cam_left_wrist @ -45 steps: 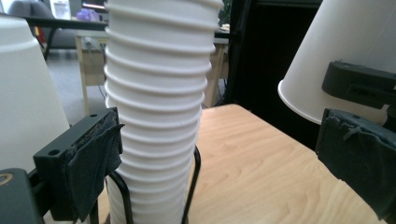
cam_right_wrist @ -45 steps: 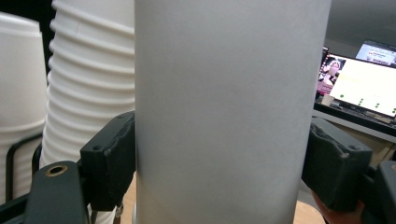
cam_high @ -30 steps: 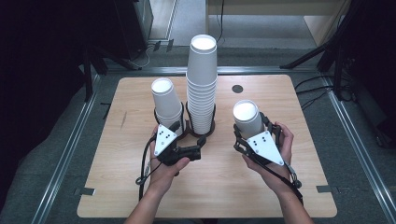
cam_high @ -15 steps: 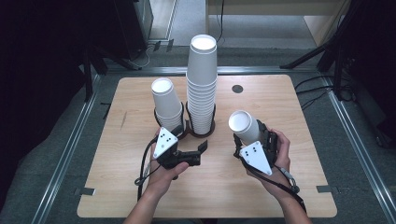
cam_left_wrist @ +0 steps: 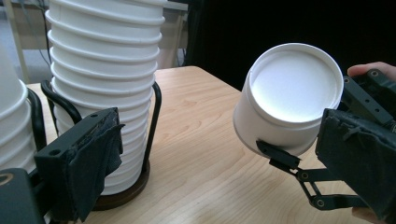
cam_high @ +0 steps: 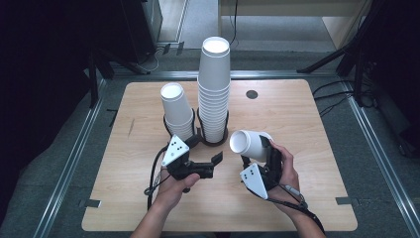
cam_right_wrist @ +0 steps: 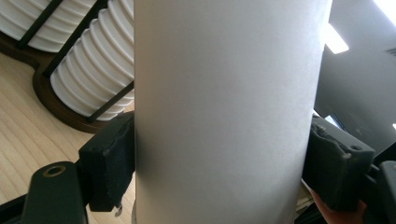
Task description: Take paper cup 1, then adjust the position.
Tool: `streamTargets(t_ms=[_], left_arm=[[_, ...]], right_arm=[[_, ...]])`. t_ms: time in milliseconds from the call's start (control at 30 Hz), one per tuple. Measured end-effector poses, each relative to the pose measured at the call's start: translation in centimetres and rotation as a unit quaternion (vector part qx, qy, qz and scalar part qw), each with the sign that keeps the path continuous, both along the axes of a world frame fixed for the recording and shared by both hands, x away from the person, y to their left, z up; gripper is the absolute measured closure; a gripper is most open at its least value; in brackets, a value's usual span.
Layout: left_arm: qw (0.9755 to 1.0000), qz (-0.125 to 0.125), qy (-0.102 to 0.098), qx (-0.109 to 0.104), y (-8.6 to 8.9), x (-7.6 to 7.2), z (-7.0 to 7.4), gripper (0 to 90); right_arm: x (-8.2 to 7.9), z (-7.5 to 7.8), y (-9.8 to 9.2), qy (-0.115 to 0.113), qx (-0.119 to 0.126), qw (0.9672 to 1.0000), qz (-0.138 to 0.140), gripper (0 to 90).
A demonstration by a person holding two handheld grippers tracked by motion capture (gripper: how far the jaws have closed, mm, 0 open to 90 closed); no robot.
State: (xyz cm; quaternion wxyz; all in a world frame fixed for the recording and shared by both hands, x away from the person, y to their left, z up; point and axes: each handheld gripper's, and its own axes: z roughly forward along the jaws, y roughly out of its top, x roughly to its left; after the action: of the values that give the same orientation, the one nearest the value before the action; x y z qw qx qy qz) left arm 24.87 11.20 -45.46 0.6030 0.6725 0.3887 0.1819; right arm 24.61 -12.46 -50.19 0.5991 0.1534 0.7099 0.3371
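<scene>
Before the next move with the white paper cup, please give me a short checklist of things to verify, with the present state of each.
1. Right hand-held gripper clamps the single paper cup: ok.
2. Cup upright: not ok, it lies tilted, its closed base toward the left hand-held gripper.
3. Left hand-held gripper open and free: ok.
4. Tall cup stack seated in the holder: ok.
5. Short cup stack straight: not ok, it leans.
6. Cup undented: cannot tell.

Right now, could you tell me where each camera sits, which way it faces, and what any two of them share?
High view: above the person's side, looking forward and down on the table; both forearms, left gripper and right gripper show.
Left gripper view: rides the left gripper, looking across the table at the tall cup stack; its own fingers frame it.
Right gripper view: rides the right gripper, facing the held cup between its fingers.
Shared: the left gripper view and the high view both show the held cup.
</scene>
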Motion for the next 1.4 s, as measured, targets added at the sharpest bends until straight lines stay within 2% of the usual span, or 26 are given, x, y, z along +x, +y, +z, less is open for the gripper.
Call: streamTargets(t_ms=[67, 167, 333, 533, 567, 767, 1167, 1400], left_arm=[[1.0, -0.006, 0.001, 0.002, -0.2, 0.0, 0.0, 1.0], [0.9998, -0.017, 0.004, 0.005, -0.6, -0.1, 0.0, 1.0], [0.9994, -0.034, 0.006, 0.007, -1.0, -0.3, 0.0, 1.0], [0.9985, -0.052, 0.011, 0.017, -1.5, -0.4, -0.2, 1.0], [0.9982, -0.055, 0.012, 0.017, -1.6, -0.4, -0.2, 1.0], [0.9973, -0.065, 0.016, 0.03, -2.2, -0.4, -0.5, 0.9], [0.9963, -0.071, 0.029, 0.04, -2.4, -0.2, -0.8, 1.0], [0.9953, -0.078, 0.034, 0.047, -2.6, -0.3, -0.8, 6.4]], right_arm=[[-0.1, -0.3, 0.2, -0.009, -0.016, 0.9998, 0.001, 19.1], [-0.3, -0.4, 0.4, -0.014, -0.025, 0.9996, 0.003, 19.0], [-0.8, -0.8, 1.2, -0.033, -0.053, 0.9979, 0.019, 18.9], [-1.3, -1.1, 1.8, -0.039, -0.067, 0.9964, 0.035, 18.8], [-1.4, -1.2, 2.0, -0.044, -0.078, 0.9952, 0.04, 18.8], [-1.7, -1.3, 2.4, -0.047, -0.085, 0.994, 0.051, 18.7], [-2.5, -1.3, 3.0, -0.072, -0.105, 0.9887, 0.079, 18.4], [-2.8, -1.6, 3.3, -0.074, -0.117, 0.9858, 0.095, 18.2]])
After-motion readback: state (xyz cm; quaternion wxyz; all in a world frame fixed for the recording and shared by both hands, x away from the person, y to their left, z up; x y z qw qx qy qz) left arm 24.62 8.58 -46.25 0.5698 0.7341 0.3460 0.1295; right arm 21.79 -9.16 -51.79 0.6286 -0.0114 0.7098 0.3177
